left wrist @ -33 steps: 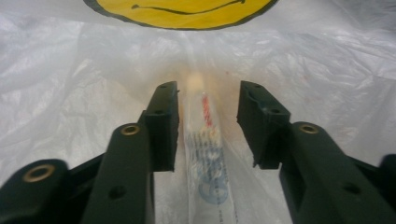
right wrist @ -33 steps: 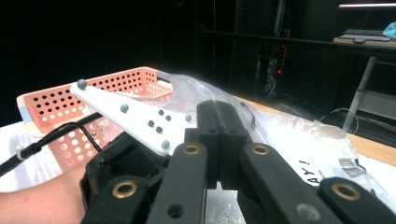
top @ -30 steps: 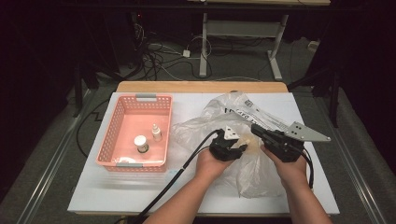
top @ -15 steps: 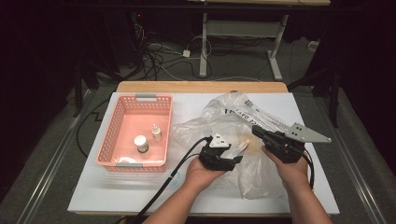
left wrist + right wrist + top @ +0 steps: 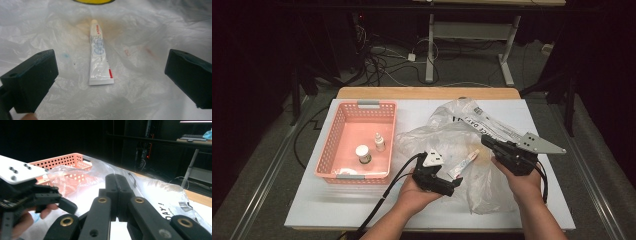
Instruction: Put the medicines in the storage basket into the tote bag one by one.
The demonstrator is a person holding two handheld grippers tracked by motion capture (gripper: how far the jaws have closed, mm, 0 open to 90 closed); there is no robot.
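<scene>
Left gripper [image 5: 451,186]: jaws have just been opening and now stand spread wide, nothing pinched between them.
Toothpaste tube [image 5: 99,56]: lying flat on the clear plastic bag [image 5: 447,140], at 12 o'clock from the left jaws, cap end pointing away.
Right gripper [image 5: 490,143]: jaws pressed together, empty, raised over the bag at 3 o'clock from the tube.
Pink basket [image 5: 329,152]: on the table [image 5: 412,112] at 9 o'clock from the tube, well apart.
</scene>
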